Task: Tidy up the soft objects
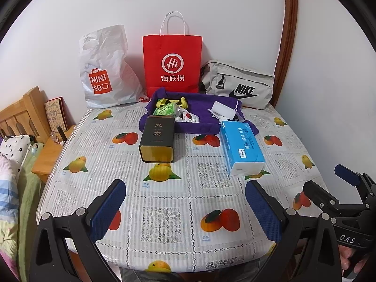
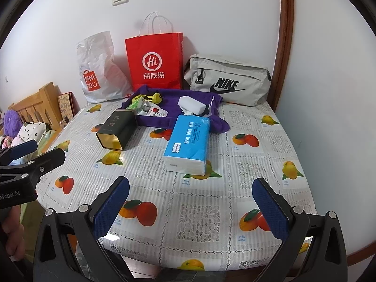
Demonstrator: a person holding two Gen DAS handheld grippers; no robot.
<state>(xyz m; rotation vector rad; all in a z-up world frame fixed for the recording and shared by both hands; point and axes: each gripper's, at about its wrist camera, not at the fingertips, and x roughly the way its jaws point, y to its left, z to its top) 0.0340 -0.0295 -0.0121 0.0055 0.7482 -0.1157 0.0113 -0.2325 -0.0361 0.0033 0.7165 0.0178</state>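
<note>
Blue tissue pack (image 2: pixel 188 142) flat mid-desk, far end touching purple cloth (image 2: pixel 174 115). Dark tin (image 2: pixel 117 129) on its side just left. Red paper bag (image 2: pixel 155 63), white plastic bag (image 2: pixel 98 70), grey pouch (image 2: pixel 225 82) against wall. Left hand-held gripper (image 1: pixel 185 208) and right hand-held gripper (image 2: pixel 191 208) spread wide, empty, above near desk (image 2: pixel 199 211) edge.

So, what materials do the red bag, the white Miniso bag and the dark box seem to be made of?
The red bag looks like matte paper: it stands stiff with sharp folds and has twisted cord handles. The white Miniso bag seems thin plastic film, crinkled and slightly glossy. The dark box is probably metal tin, judging by its golden shiny end, though coated cardboard is possible.
</note>
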